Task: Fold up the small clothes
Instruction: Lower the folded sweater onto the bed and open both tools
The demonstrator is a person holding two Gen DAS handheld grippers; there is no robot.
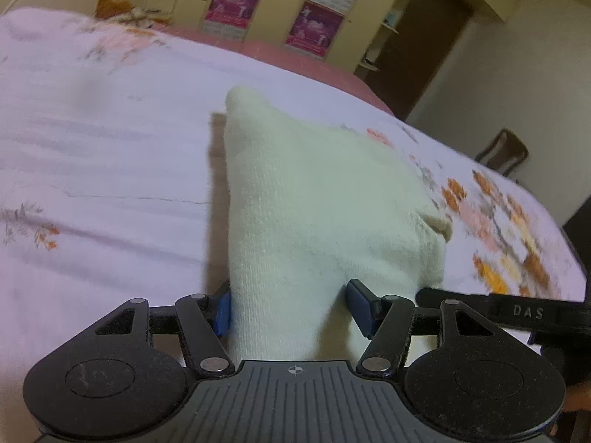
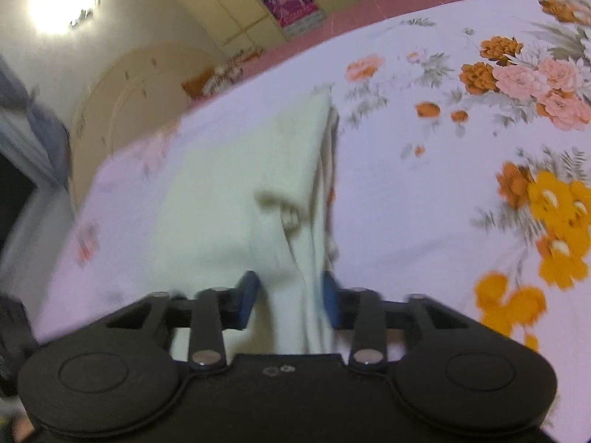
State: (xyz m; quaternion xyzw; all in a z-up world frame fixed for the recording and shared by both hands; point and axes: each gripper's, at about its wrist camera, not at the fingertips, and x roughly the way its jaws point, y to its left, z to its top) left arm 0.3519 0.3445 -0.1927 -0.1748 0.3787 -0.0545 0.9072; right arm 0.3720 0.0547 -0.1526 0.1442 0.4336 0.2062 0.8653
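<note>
A small cream knitted garment (image 1: pixel 310 199) lies on the floral bedsheet (image 1: pixel 92 155). My left gripper (image 1: pixel 291 306) has its blue pads on either side of the garment's near edge, with cloth bunched between them. In the right wrist view the same cream garment (image 2: pixel 236 184) is folded, with layered edges on its right side. My right gripper (image 2: pixel 290 297) is closed on the garment's near edge, the cloth pinched between the blue pads. A finger of the right gripper shows at the right of the left wrist view (image 1: pixel 517 312).
The bed has a white sheet with orange and pink flowers (image 2: pixel 524 85) and a pink edge (image 2: pixel 369 11). A cupboard with pink posters (image 1: pixel 236 0) stands behind the bed. A chair (image 1: pixel 504 151) stands past the bed's right side.
</note>
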